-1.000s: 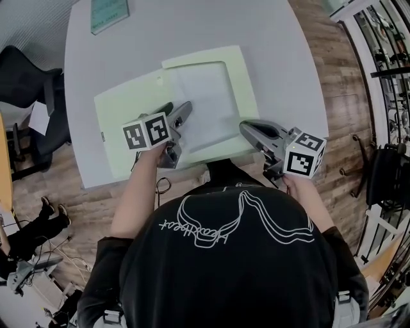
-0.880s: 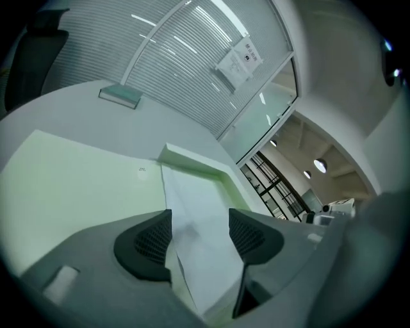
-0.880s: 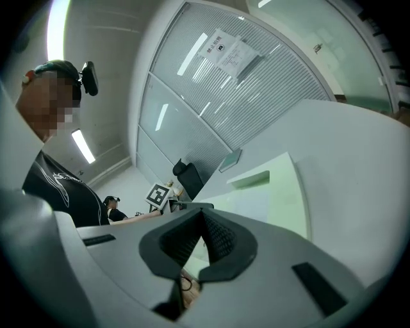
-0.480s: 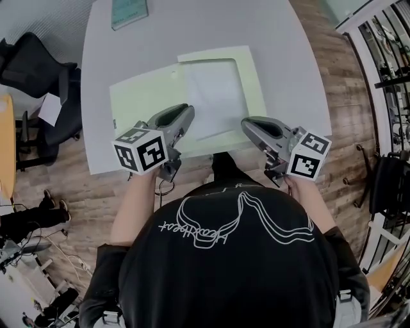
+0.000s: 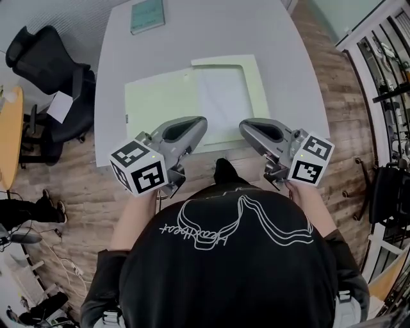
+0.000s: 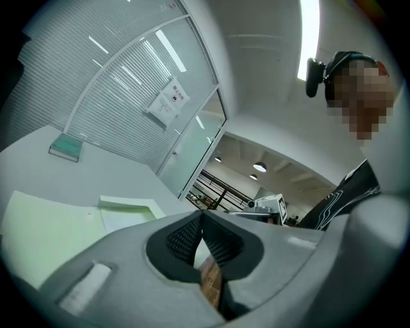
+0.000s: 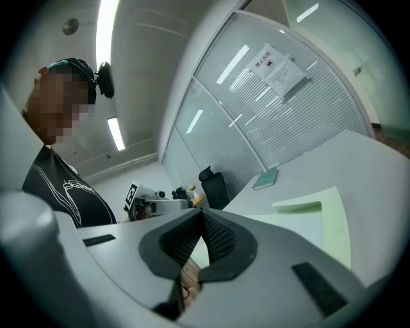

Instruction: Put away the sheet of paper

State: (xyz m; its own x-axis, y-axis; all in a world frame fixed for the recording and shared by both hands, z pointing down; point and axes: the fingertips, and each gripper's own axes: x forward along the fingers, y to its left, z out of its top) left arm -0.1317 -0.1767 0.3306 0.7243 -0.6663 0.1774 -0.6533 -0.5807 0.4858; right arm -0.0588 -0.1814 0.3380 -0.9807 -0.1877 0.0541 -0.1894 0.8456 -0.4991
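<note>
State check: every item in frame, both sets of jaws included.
left gripper: jaws shut, just closed, nothing between them
right gripper: jaws shut, empty
green folder: spread open, flat on the table
sheet of paper: flat on the green folder's right half, not held
teal book: closed, flat near the table's far edge
office chair: unoccupied, beside the table

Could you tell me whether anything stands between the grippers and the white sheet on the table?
Nothing visible does. The left gripper and right gripper, both shut and empty, hang by the near edge of the table. Only the open surface of the green folder separates them from the white sheet.
</note>
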